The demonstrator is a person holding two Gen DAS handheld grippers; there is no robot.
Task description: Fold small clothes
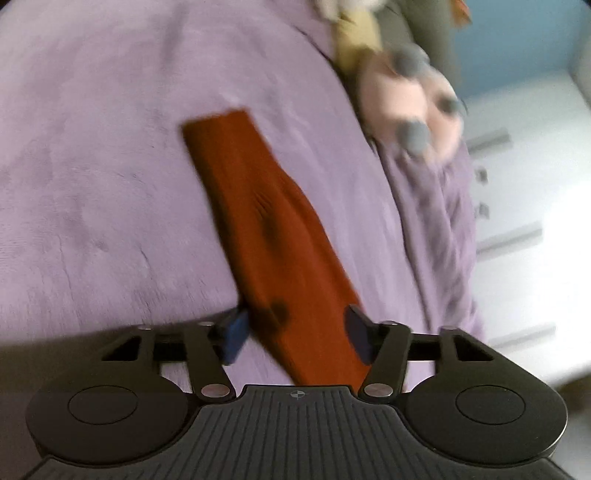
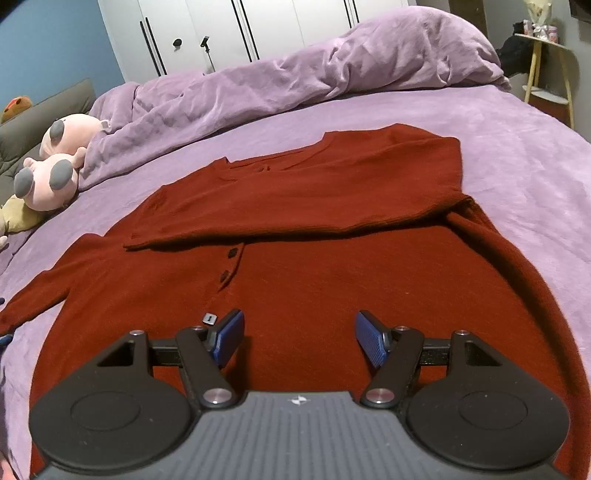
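Note:
A rust-red cardigan [image 2: 314, 288] lies flat on the purple bedspread [image 2: 517, 147], front up, with two dark buttons [image 2: 232, 253] showing. One sleeve [image 2: 295, 199] is folded across its chest. The other sleeve [image 1: 258, 214] stretches straight out over the bedspread [image 1: 92, 166]. In the blurred left wrist view my left gripper [image 1: 297, 339] is open and straddles this sleeve near the shoulder end, with the cloth between its blue pads [image 1: 234, 338]. My right gripper [image 2: 300, 338] hovers open over the cardigan's lower body with nothing between its fingers.
A bunched purple duvet [image 2: 314, 70] runs along the far side of the bed. Pink plush toys with grey spots [image 2: 55, 166] [image 1: 410, 103] lie by the sleeve's far end. White wardrobe doors [image 2: 221, 29] and a small side table [image 2: 546, 66] stand beyond the bed.

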